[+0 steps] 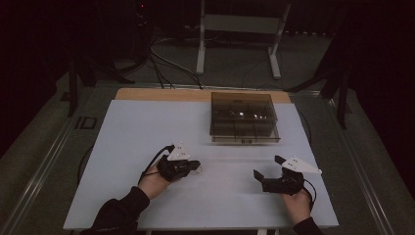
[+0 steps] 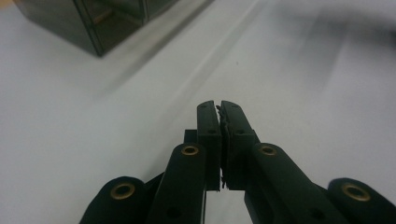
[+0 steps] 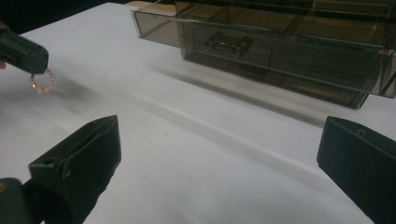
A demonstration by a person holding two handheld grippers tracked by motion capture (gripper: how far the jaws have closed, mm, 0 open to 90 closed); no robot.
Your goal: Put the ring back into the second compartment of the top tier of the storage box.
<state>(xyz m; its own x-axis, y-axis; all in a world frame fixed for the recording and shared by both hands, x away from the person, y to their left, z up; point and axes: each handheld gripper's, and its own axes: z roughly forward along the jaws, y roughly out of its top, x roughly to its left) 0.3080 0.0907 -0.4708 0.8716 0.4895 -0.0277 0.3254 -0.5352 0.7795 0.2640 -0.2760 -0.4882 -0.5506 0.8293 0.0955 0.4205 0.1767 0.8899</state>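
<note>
While the high view looks down on the white counter (image 1: 147,147), the left claw (image 1: 198,168) sits near the middle with its jaws together, and a faint pale speck at its tip is too small to name from up there. The right claw (image 1: 266,167) lies well apart to the right, jaws spread wide and holding nothing, pointing across toward the left one. A smoky, see-through drawer box (image 1: 243,117) stands at the far side of the counter, nearer the right claw, presumably where the small thing is meant to go.

From the left gripper view, the left claw (image 2: 218,105) is pressed shut, pads meeting along their length. What it grips is hidden below the tips; a corner of the drawer box (image 2: 93,23) shows at the top left.

Across the right gripper view, the right claw (image 3: 224,154) stands open over bare counter. At the far left the left claw's tip (image 3: 23,53) pinches a small pink beaded ring (image 3: 43,81), which hangs below it clear of the counter. The loop dangles roughly upright, long axis vertical, face turned to this camera. One drawer (image 3: 201,35) of the box juts out, likely left open to receive the ring.
</note>
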